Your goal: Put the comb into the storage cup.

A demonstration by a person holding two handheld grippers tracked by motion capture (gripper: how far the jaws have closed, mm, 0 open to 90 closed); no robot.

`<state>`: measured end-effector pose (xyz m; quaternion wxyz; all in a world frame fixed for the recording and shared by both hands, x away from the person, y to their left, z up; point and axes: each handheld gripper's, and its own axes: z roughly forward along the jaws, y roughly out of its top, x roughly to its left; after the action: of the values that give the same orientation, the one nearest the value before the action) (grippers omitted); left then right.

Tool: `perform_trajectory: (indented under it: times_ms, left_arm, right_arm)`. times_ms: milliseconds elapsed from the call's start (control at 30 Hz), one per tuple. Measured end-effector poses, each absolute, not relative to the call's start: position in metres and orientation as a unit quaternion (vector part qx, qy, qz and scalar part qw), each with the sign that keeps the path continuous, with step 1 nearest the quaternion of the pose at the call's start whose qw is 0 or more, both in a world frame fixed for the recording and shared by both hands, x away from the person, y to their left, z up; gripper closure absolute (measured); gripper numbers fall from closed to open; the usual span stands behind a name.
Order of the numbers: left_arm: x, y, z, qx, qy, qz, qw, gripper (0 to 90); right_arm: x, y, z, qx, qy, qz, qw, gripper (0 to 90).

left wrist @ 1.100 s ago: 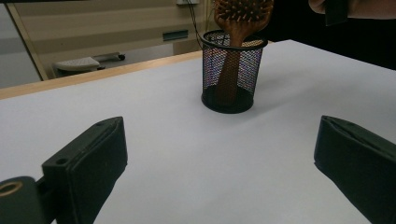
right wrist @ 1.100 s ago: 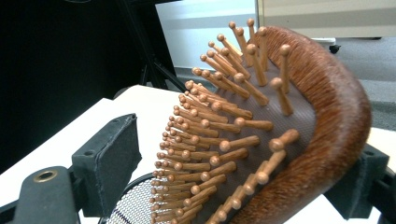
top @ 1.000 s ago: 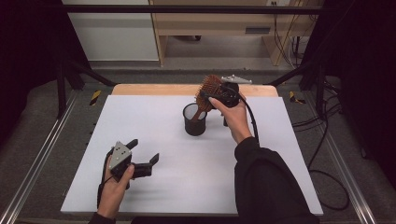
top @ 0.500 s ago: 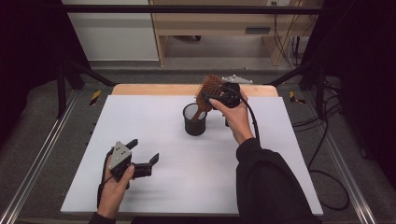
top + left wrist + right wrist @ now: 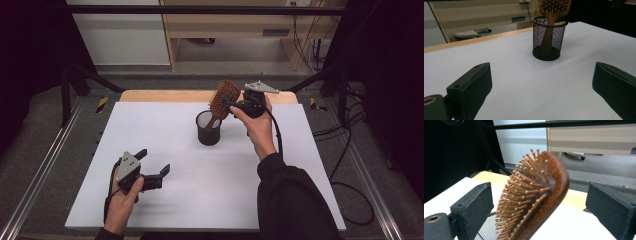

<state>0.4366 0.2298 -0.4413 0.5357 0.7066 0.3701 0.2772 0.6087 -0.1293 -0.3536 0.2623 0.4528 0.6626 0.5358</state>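
A brown wooden hairbrush [image 5: 224, 97] stands handle-down in a black mesh cup [image 5: 208, 129] at the table's back middle, its head leaning to the right. My right gripper [image 5: 228, 105] reaches in from the right at the height of the brush head. In the right gripper view the bristled head [image 5: 536, 195] stands between the jaws with a gap on each side. The jaws have just been opening and do not press on it. My left gripper [image 5: 154, 161] rests open and empty on the table at the front left, facing the cup [image 5: 547, 40] and brush [image 5: 554, 10].
The white table top [image 5: 200, 200] has a wooden strip [image 5: 165, 96] along its far edge. Metal rails run along both sides of the table, and cables lie on the floor at the right.
My right hand has drawn slightly to the right of the brush head, while the brush stays leaning in the cup. The left gripper has not moved.
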Motion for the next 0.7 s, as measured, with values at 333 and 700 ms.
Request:
perform_trajectory:
  times_ms: [333,700]
  left_arm:
    - [0.437,0.231,-0.441,0.705,0.371,0.279,0.535,2.7]
    - [0.437,0.240,-0.439,0.698,0.378,0.289,0.535,2.7]
  right_arm:
    - [0.594,-0.147,-0.338,0.446,0.646,0.553,0.279,7.2]
    - [0.578,-0.172,-0.328,0.447,0.631,0.572,0.273,9.0]
